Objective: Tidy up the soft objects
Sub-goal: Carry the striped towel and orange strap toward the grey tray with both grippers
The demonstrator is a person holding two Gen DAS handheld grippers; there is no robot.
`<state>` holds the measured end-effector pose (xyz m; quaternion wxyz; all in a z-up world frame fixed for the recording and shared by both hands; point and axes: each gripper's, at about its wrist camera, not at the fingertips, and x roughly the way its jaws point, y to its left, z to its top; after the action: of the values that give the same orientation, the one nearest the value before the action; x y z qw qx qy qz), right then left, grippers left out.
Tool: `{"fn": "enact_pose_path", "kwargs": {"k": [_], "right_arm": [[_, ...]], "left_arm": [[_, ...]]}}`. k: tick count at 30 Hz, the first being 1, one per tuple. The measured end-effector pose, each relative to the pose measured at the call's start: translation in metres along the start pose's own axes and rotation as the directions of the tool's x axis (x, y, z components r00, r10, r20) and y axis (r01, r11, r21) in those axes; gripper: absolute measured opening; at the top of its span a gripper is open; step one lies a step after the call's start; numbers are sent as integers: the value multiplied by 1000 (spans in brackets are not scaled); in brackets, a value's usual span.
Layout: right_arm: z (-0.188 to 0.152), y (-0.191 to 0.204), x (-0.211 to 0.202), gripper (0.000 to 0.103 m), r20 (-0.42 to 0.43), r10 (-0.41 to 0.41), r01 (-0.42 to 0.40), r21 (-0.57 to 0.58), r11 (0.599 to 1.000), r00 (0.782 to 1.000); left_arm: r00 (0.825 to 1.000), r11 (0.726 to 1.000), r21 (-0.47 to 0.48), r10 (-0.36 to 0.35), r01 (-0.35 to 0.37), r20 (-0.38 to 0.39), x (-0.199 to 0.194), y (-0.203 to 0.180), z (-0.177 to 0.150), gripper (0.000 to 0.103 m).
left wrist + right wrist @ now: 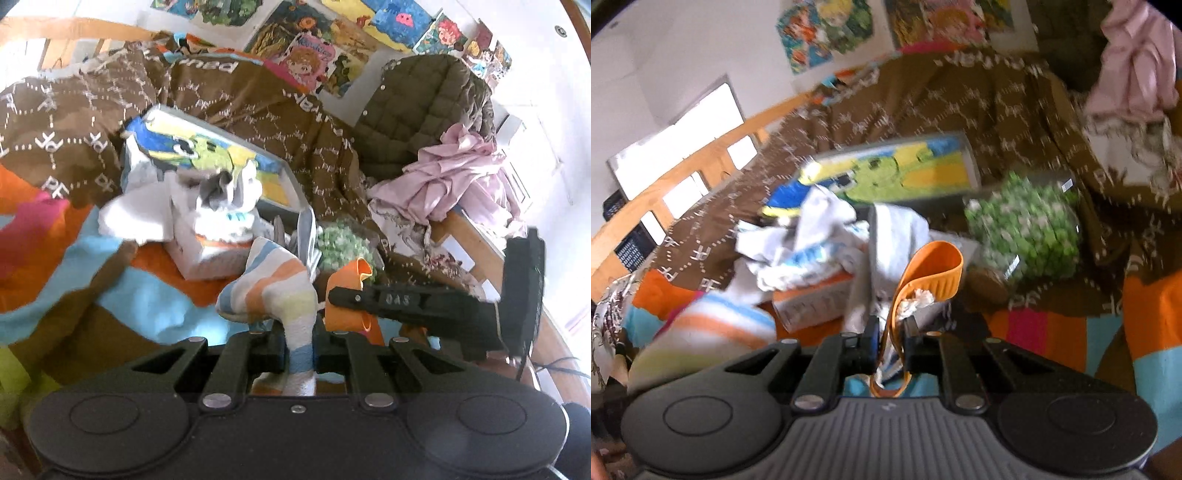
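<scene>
A sock striped in blue, orange, yellow and white (273, 288) hangs up from my left gripper (299, 347), which is shut on its lower end. It also shows blurred at the lower left of the right wrist view (713, 325). My right gripper (890, 339) is shut on a looped orange ribbed soft piece (934, 266). In the left wrist view that orange piece (349, 280) sits just right of the striped sock, pinched by the right gripper's black finger (391, 301). Both items are lifted above the colourful bedspread (155, 306).
A heap of white socks (207, 206) lies on a small box, behind it a painted board (207, 147) on a brown patterned blanket (74, 122). A green speckled bag (343, 243), an olive quilted jacket (417, 110) and pink cloth (450, 177) lie to the right.
</scene>
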<state>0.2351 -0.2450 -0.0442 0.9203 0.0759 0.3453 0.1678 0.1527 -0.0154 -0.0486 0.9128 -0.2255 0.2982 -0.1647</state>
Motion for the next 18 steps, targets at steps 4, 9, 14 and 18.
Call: {"fn": "enact_pose_path", "kwargs": {"k": [4, 9, 14, 18], "right_arm": [[1, 5, -9, 14, 81, 16, -13, -38, 999, 997], [6, 11, -19, 14, 200, 44, -26, -91, 996, 979], [19, 18, -20, 14, 295, 72, -30, -144, 989, 953], [37, 13, -9, 14, 327, 79, -38, -131, 991, 942]], "left_arm": [[999, 1000, -2, -5, 5, 51, -2, -1, 21, 13], [993, 1000, 1, -11, 11, 119, 1, -3, 55, 13], [985, 1000, 2, -3, 3, 172, 10, -5, 92, 13], [978, 1000, -2, 1, -1, 210, 27, -5, 124, 13]]}}
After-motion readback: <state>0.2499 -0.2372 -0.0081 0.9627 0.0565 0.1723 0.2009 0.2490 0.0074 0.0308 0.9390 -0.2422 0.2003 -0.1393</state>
